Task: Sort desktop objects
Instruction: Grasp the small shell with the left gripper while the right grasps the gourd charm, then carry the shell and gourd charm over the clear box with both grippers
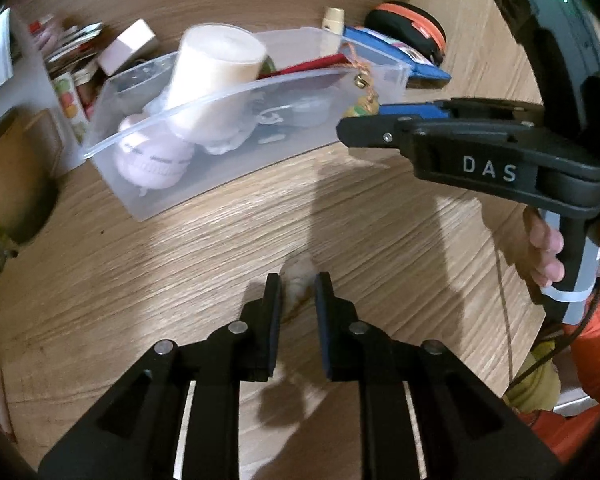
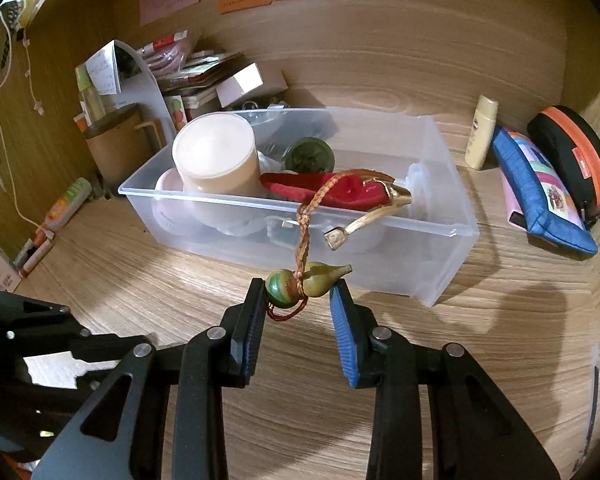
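Observation:
A clear plastic bin on the wooden desk holds a cream jar, a red pouch and other small items. My right gripper is shut on a green gourd charm in front of the bin; its braided cord runs up over the bin's front rim. In the left wrist view the bin lies ahead and the right gripper is at its right end. My left gripper is shut on a small pale object, blurred, low over the desk.
A blue pencil case, a black and orange case and a cream bottle stand right of the bin. A brown cup, boxes and papers crowd the back left corner. Tubes lie at the left wall.

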Available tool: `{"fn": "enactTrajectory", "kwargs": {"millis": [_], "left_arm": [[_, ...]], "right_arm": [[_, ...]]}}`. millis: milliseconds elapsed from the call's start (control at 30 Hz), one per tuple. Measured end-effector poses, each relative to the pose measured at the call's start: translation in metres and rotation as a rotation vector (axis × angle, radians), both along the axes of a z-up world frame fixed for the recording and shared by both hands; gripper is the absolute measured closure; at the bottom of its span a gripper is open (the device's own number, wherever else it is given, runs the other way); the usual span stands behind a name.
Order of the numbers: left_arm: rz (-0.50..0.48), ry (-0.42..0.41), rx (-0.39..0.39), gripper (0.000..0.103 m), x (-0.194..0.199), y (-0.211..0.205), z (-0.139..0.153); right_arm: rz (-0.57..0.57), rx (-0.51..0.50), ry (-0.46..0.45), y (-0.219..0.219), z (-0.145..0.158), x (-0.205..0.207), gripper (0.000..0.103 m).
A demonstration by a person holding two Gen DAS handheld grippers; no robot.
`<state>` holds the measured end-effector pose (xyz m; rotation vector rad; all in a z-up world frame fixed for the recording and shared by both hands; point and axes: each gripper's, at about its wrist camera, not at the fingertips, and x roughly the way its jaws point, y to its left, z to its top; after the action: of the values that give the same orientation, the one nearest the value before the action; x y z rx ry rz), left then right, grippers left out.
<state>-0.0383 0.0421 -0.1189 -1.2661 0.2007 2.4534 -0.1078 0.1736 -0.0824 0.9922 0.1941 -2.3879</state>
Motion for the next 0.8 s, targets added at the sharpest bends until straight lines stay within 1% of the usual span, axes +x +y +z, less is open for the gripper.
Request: {"fn": "enactTrajectory", "kwargs": {"millis": [267, 333, 467, 567, 633, 800], "left_arm": [[-0.015, 0.003, -0.028, 0.086, -0.013, 0.013, -0.004], [-0.014, 0.002, -0.037, 0.082, -0.016, 0.016, -0.004], [-0.031, 0.019, -0.058, 0.082, -0.019, 0.023, -0.004], [-0.016, 0.02, -0.049, 0.086, -0.018, 0.021, -0.005], [0.001, 0.02, -0.048, 0.086, -0.017, 0.018, -0.005], [0.045, 0.03, -0.01, 0.086, -0.015, 0.005, 0.002]], "right_arm": [[0.01, -0.011, 0.005, 0.005, 0.003, -0.003, 0.073], [0.012, -0.013, 0.007, 0.005, 0.004, -0.002, 0.073], [0.015, -0.02, 0.006, 0.007, 0.004, -0.003, 0.073], [0.009, -0.027, 0.008, 0.01, 0.007, -0.005, 0.073], [0.008, -0.032, 0.009, 0.013, 0.009, -0.006, 0.073], [0.009, -0.045, 0.023, 0.015, 0.016, -0.009, 0.073]]}}
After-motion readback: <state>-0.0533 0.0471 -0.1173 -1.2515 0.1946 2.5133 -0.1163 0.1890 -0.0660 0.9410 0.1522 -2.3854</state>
